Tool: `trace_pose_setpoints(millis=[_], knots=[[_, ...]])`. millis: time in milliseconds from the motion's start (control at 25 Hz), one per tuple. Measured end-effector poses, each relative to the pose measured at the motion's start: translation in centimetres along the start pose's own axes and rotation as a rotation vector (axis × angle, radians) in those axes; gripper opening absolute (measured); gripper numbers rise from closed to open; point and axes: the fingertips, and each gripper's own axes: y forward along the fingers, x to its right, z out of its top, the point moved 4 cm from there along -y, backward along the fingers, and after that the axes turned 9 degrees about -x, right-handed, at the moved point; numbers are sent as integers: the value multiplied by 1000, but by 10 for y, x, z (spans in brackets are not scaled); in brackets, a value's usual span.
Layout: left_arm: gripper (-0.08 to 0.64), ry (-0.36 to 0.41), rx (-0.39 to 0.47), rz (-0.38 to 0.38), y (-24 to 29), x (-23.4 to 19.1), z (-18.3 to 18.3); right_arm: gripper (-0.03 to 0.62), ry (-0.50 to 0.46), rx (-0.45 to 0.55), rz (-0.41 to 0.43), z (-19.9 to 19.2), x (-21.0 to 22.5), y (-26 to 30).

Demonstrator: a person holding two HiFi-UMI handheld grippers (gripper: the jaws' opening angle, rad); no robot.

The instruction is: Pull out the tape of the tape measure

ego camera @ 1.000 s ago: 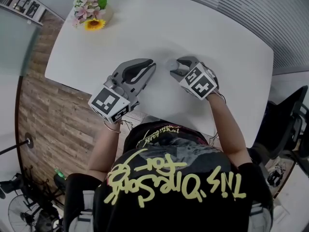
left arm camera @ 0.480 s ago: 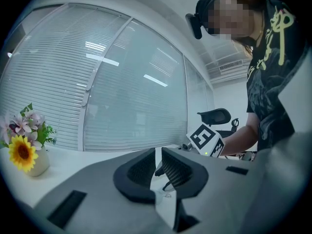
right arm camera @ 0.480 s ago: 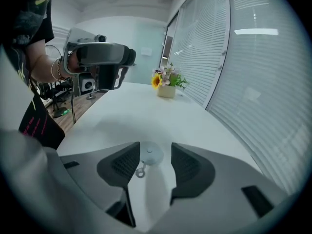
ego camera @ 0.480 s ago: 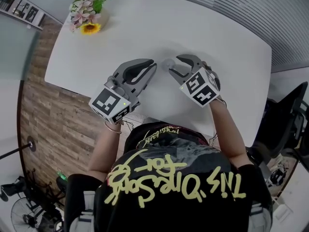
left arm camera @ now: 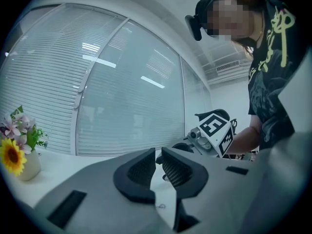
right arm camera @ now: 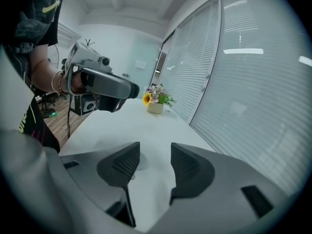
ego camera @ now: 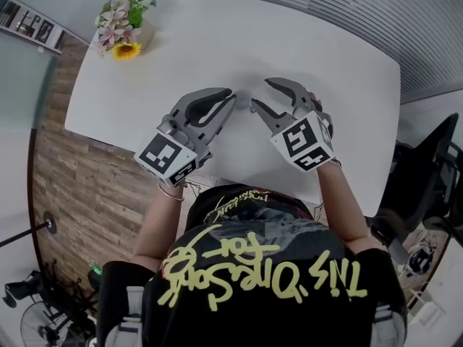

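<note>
The tape measure (ego camera: pixel 243 95) is a small white round case, faint against the white table (ego camera: pixel 325 56), lying between the two gripper tips. In the right gripper view the tape measure (right arm camera: pixel 141 162) lies flat on the table just beyond the left jaw, and no pulled-out tape shows. My right gripper (ego camera: pixel 260 92) hangs above it, tilted down, open with nothing between its pads (right arm camera: pixel 122 164). My left gripper (ego camera: pixel 231 95) points level at the right one from the left. Its jaws (left arm camera: pixel 158 156) are shut to a thin slit with nothing visible in them.
A vase of flowers with a sunflower (ego camera: pixel 119 24) stands at the table's far left corner. Window blinds run behind the table. A black office chair (ego camera: pixel 427 179) is off the right edge, and wooden floor lies to the left.
My right gripper has lifted off the table and tipped its jaws further up. My left gripper has edged a little toward the tape measure. Neither gripper's jaw gap has changed.
</note>
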Motion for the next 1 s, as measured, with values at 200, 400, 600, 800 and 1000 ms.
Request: trace_pose_setpoints(millis=[200, 400, 600, 800, 1000], knots=[[34, 11, 3, 4, 5, 6, 6, 202, 25, 118, -64, 7, 10, -22], [34, 18, 15, 9, 10, 12, 13, 202, 31, 217, -107, 12, 19, -45], [34, 29, 37, 15, 14, 22, 22, 202, 67, 313, -136, 14, 28, -72], [34, 41, 58, 29, 18, 31, 32, 202, 153, 413, -138, 19, 38, -99], [34, 44, 72, 51, 19, 43, 38, 202, 191, 516, -126, 17, 42, -123]])
